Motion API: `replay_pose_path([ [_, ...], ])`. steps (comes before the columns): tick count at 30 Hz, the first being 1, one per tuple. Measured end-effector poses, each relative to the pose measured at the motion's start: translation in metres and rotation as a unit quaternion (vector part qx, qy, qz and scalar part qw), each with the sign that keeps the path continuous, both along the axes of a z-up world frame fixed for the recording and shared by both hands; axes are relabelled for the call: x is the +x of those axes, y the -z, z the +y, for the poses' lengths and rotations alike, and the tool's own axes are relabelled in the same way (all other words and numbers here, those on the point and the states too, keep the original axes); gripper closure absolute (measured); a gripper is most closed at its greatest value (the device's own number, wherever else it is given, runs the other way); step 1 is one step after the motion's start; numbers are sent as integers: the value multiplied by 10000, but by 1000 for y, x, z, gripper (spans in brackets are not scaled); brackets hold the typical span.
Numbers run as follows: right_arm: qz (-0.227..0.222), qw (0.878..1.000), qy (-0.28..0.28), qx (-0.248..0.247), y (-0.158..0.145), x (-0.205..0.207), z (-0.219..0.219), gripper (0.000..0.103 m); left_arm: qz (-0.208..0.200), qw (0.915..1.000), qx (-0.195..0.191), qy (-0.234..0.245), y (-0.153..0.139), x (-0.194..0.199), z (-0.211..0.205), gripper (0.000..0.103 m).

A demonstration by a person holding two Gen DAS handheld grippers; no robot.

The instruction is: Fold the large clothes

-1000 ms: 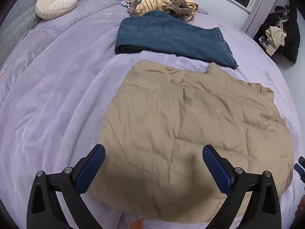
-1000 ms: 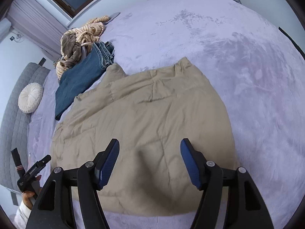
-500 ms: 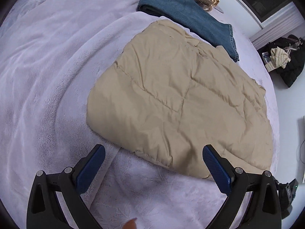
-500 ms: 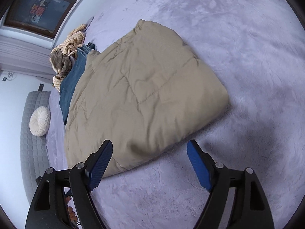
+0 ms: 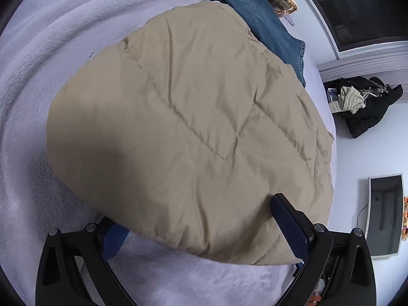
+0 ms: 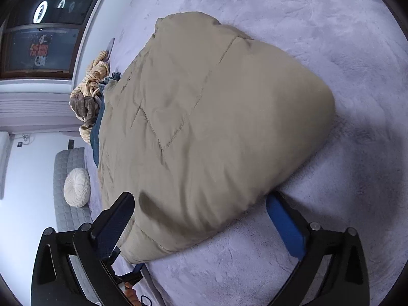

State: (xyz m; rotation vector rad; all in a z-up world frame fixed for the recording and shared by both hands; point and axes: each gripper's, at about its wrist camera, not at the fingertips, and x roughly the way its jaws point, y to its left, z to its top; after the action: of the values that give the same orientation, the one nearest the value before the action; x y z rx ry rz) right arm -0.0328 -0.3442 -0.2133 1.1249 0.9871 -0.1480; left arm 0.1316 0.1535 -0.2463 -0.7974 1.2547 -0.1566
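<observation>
A tan quilted jacket [image 5: 193, 117] lies folded and puffy on the lavender bed cover [image 5: 33, 107]. My left gripper [image 5: 201, 232] stands open across the jacket's near edge. Its left finger [image 5: 114, 239] is partly hidden behind that edge, and its right finger [image 5: 290, 224] shows in front of the fabric. In the right wrist view the jacket [image 6: 209, 127] fills the middle. My right gripper [image 6: 200, 227] straddles its near corner with jaws opening wide. One finger [image 6: 114, 227] is over the fabric and the other [image 6: 285, 227] is beside it on the cover. Neither pad presses the cloth.
Folded blue jeans [image 5: 265, 25] lie just beyond the jacket, with a heap of striped and brown clothes [image 6: 88, 97] behind them. A round cream cushion [image 6: 76, 191] leans on the grey quilted headboard [image 6: 66, 158]. Dark coats [image 5: 367, 112] hang past the bed's far side.
Both grippers have come down close to the jacket's near edge and rolled, so the edge now sits between their fingers. The right jaws stand wider than before.
</observation>
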Motion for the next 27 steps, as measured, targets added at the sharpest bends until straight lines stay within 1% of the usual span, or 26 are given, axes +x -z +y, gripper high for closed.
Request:
replay_pose_path([
  [3,-164,9997,7,201,1,13,1,0,-143,9998,-19,-132,-3,14,0,1],
  [6,-338,9985,7,436,1,25,3,0,-150,9992,-28,-370,2,29,2,1],
  [9,-333,9975,-33,629,9,37,5,0,-149,9982,44,-573,9,39,0,1],
  [10,-314,9973,-54,666,13,40,7,0,-184,9979,92,-617,9,41,-1,5],
  [11,-296,9971,-72,697,16,43,7,0,-232,9975,189,-648,8,42,-2,22],
  [12,-289,9970,-80,718,18,45,9,0,-266,9973,273,-622,7,41,1,32],
  [13,-286,9968,-78,741,20,46,9,0,-301,9974,271,-590,7,40,3,52],
  [14,-290,9966,-62,771,21,46,9,0,-384,9974,203,-577,4,41,3,68],
  [15,-284,9962,-17,819,22,47,9,0,-475,9972,208,-536,0,40,4,72],
  [16,-276,9957,59,877,23,46,8,2,-587,9968,305,-455,-6,39,4,80],
  [17,-259,9952,155,930,24,45,7,11,-711,9960,431,-340,-13,38,2,81],
  [18,-220,9948,241,962,25,44,6,25,-821,9949,539,-243,-20,36,0,82],
  [19,-207,9940,276,1035,27,42,5,51,-935,9934,650,-130,-27,35,-3,84],
  [20,-231,9927,286,1148,28,42,5,60,-1029,9919,738,-43,-33,33,-5,85],
  [22,-285,9938,273,1041,22,38,8,71,-1227,9885,872,126,-47,29,-8,85],
  [23,-322,9947,237,949,17,37,10,75,-1298,9872,903,189,-53,29,-9,85],
  [25,-413,9955,205,832,6,30,14,77,-1436,9847,927,324,-66,23,-9,85],
  [27,-469,9962,176,719,-5,20,20,78,-1544,9828,905,464,-74,14,-3,85],
])
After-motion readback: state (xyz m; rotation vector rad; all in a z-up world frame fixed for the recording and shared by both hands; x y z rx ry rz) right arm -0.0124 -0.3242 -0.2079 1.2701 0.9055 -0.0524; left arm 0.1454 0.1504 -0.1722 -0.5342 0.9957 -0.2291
